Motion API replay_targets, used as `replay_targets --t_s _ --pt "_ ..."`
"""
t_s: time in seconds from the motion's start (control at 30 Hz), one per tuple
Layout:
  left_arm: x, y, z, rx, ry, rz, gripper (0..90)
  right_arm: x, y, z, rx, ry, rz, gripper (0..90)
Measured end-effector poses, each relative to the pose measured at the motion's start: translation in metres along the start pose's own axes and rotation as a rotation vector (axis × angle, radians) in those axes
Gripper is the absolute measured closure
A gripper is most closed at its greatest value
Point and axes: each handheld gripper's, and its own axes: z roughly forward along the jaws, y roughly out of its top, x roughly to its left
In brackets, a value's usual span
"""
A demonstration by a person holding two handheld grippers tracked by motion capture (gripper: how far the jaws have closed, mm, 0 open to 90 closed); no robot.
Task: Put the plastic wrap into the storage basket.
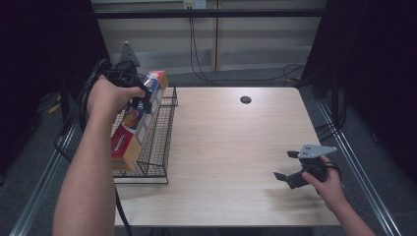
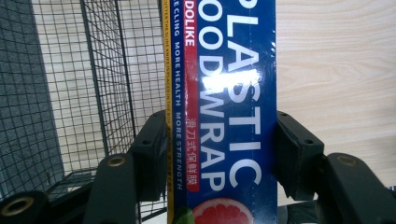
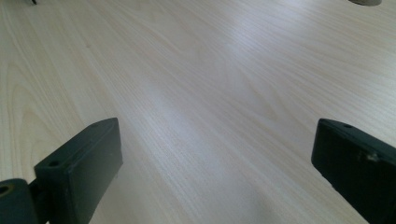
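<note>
A long plastic food wrap box [image 1: 129,137], blue and red with a cardboard-coloured side, is held over the black wire basket [image 1: 160,142] at the table's left edge. My left gripper [image 1: 140,98] is shut on the box near its far end. In the left gripper view both black jaws press on the sides of the box [image 2: 224,112], with the basket's mesh [image 2: 93,84] behind it. My right gripper [image 1: 290,166] rests low over the table at the front right, open, with only bare wood between its jaws [image 3: 215,163].
The light wooden table [image 1: 236,147] has a small dark round cable hole [image 1: 245,100] near its far edge. Cables [image 1: 236,78] lie on the floor behind the table. Metal rails [image 1: 359,167] run along both sides of it.
</note>
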Motion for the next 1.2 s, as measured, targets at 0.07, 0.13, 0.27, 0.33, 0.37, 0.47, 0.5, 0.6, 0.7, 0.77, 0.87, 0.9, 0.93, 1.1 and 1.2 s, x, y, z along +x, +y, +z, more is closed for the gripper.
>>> replay_targets --t_s 0.07,0.13,0.27,0.33,0.37,0.47,0.5,0.6,0.7,0.77,0.87,0.9,0.93,1.1,1.2 --pt "0.001 0.000 -0.001 -0.003 -0.001 -0.011 44.3 0.000 0.000 -0.001 -0.001 0.000 0.001 1.8" --pt "0.003 0.000 -0.002 -0.010 0.002 -0.014 44.4 0.000 0.000 -0.001 -0.001 0.000 0.002 1.7" --pt "0.008 0.000 -0.005 -0.012 0.007 -0.027 44.4 -0.001 0.000 -0.001 -0.002 0.004 0.008 1.8" --pt "0.011 0.000 -0.006 -0.013 0.002 -0.034 44.4 -0.001 0.000 -0.001 -0.001 0.004 0.006 1.8" --pt "0.011 0.000 -0.006 -0.013 0.002 -0.034 44.4 -0.001 0.000 -0.001 -0.001 0.004 0.006 1.8" --pt "0.014 0.001 -0.008 -0.015 0.013 -0.041 44.4 -0.001 0.000 -0.001 -0.001 0.002 0.004 1.7" --pt "0.014 0.001 -0.008 -0.015 0.013 -0.041 44.4 -0.001 0.000 -0.001 0.000 0.002 0.005 1.7" --pt "0.018 0.001 -0.009 -0.018 0.025 -0.049 44.4 -0.001 -0.001 0.000 0.003 0.003 0.004 1.8" --pt "0.023 0.001 -0.011 -0.021 0.015 -0.058 44.4 -0.001 -0.001 -0.001 0.005 0.010 0.007 1.8" --pt "0.025 0.001 -0.012 -0.026 0.016 -0.070 44.4 -0.001 0.000 -0.001 0.004 0.010 0.006 1.8" --pt "0.031 0.001 -0.013 -0.031 0.024 -0.081 44.4 -0.001 0.000 -0.001 0.003 0.008 0.005 1.8" --pt "0.031 0.001 -0.013 -0.031 0.024 -0.081 44.4 -0.001 0.000 -0.001 0.000 0.004 0.005 1.8" --pt "0.033 0.001 -0.014 -0.032 0.023 -0.086 44.4 -0.001 0.000 -0.001 0.000 0.002 0.005 1.8" --pt "0.040 0.001 -0.016 -0.029 0.022 -0.097 44.4 -0.001 -0.001 0.000 0.002 0.003 0.004 1.8" --pt "0.045 0.001 -0.017 -0.037 0.033 -0.109 44.4 -0.001 -0.001 0.000 0.002 0.002 0.001 1.8"
